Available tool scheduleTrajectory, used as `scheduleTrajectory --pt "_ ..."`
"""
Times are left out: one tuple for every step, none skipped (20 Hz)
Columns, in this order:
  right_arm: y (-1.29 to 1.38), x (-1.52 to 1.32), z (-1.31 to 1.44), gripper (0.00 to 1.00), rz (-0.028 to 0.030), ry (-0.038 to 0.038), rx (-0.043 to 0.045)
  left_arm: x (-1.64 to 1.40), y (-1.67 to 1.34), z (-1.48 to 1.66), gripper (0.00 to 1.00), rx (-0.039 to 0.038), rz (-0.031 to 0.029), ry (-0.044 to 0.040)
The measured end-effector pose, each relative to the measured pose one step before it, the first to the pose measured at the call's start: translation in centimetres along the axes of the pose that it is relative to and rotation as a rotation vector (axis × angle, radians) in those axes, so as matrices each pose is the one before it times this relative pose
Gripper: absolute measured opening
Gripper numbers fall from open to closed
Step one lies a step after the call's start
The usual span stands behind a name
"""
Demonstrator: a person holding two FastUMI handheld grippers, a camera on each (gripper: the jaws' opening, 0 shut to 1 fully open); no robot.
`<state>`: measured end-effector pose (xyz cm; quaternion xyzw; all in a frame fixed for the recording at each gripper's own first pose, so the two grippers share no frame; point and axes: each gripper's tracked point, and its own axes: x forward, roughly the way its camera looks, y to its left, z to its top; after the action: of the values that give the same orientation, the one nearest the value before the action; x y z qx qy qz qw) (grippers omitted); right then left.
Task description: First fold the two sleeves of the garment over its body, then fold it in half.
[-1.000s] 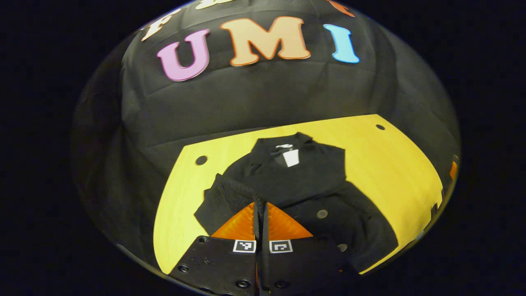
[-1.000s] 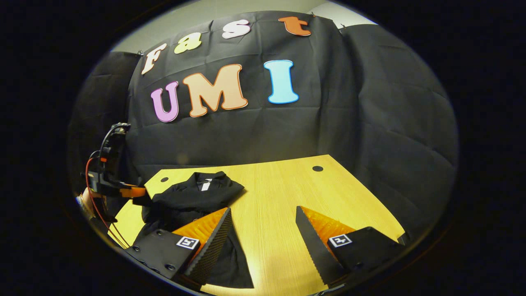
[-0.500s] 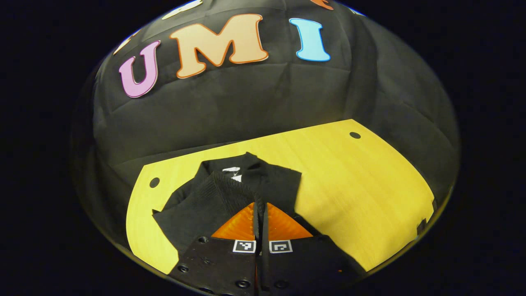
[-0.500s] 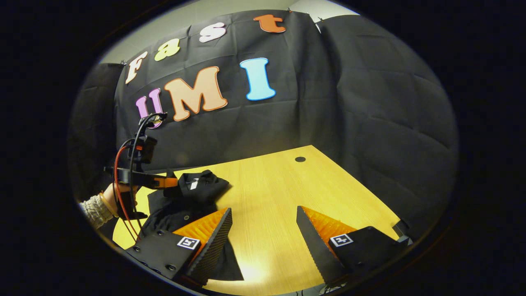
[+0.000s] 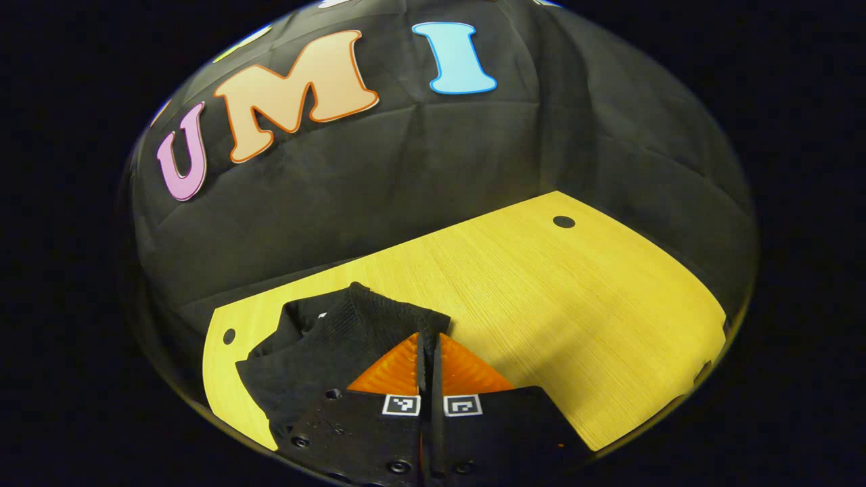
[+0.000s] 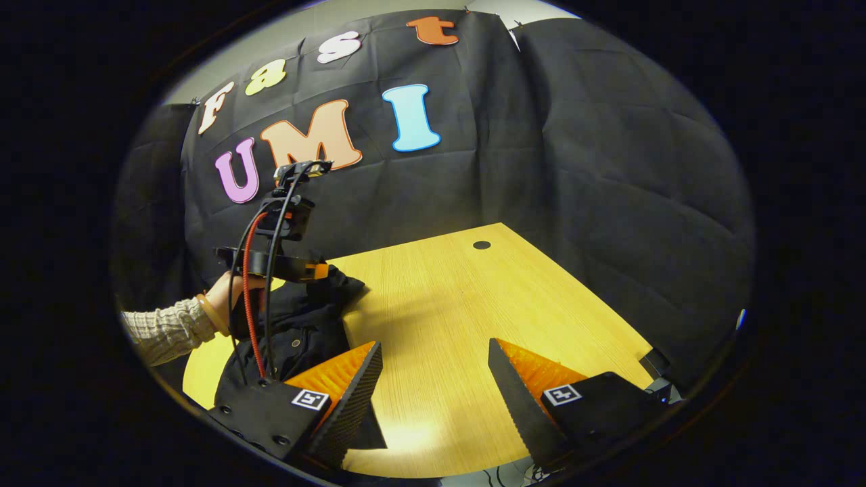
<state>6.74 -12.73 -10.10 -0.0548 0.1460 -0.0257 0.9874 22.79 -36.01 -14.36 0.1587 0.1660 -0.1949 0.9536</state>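
At the surface's [image 6: 433, 297] left end, the right gripper view is showing a hand [image 6: 226, 296] holding the left gripper [image 6: 323, 271], its jaws pinching the bunched black garment's [image 5: 325, 338] ribbed edge; the right gripper [image 6: 433, 379] is hanging wide open, empty.

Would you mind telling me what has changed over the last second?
The left hand-held gripper, shut on the black sleeve, has carried it across over the garment, now covering the collar label. The right hand-held gripper stayed open above the table, holding nothing.
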Motion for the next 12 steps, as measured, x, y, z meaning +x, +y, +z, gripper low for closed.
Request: scheduleTrajectory --pt "0.176 0.178 -0.042 0.99 0.00323 0.00444 -0.00053 0.458 -0.176 -0.162 0.00 0.01379 0.00071 0.01063" --pt "0.062 0.189 0.060 0.95 0.00361 -0.00069 -0.00040 0.339 -0.249 -0.110 0.00 0.01211 0.00031 0.01209" --pt "0.264 0.233 0.241 0.95 0.00495 -0.00113 0.00011 0.151 -0.254 -0.160 0.00 0.00877 -0.00097 0.00944" --pt "0.162 0.143 0.052 0.99 0.00614 0.00108 -0.00074 0.249 -0.180 -0.015 0.00 0.00404 -0.00481 0.00476" --pt "0.264 0.300 0.123 0.99 0.00427 0.00201 -0.00302 0.087 -0.263 -0.039 0.00 0.00460 -0.01249 0.00255" --pt "0.139 0.321 -0.068 0.99 0.00491 0.00461 -0.00523 -0.101 -0.311 0.277 0.02 0.00275 -0.01959 -0.00715" --pt "0.212 0.244 0.045 0.99 0.00539 0.00382 -0.00591 -0.156 -0.131 0.156 0.06 0.00504 -0.01217 -0.00849" --pt "0.246 0.301 0.088 0.99 0.00906 0.00273 -0.00548 -0.218 0.163 0.485 0.10 0.01218 0.00444 -0.01226" --pt "0.163 0.354 -0.001 0.99 0.00722 0.00430 -0.00502 -0.682 0.387 0.765 0.10 0.01344 0.01297 -0.01997" --pt "0.105 0.468 -0.087 0.95 0.00531 0.00744 -0.00533 -0.425 0.377 0.629 0.43 0.01539 0.01120 -0.01916" --pt "0.270 0.409 -0.237 0.95 0.00723 0.01172 -0.00518 -0.364 0.369 0.571 0.51 0.01587 0.00696 -0.01663" --pt "0.272 0.342 -0.072 0.99 0.00937 0.00905 -0.00395 -0.684 0.466 0.599 0.66 0.01682 0.01378 -0.01866"
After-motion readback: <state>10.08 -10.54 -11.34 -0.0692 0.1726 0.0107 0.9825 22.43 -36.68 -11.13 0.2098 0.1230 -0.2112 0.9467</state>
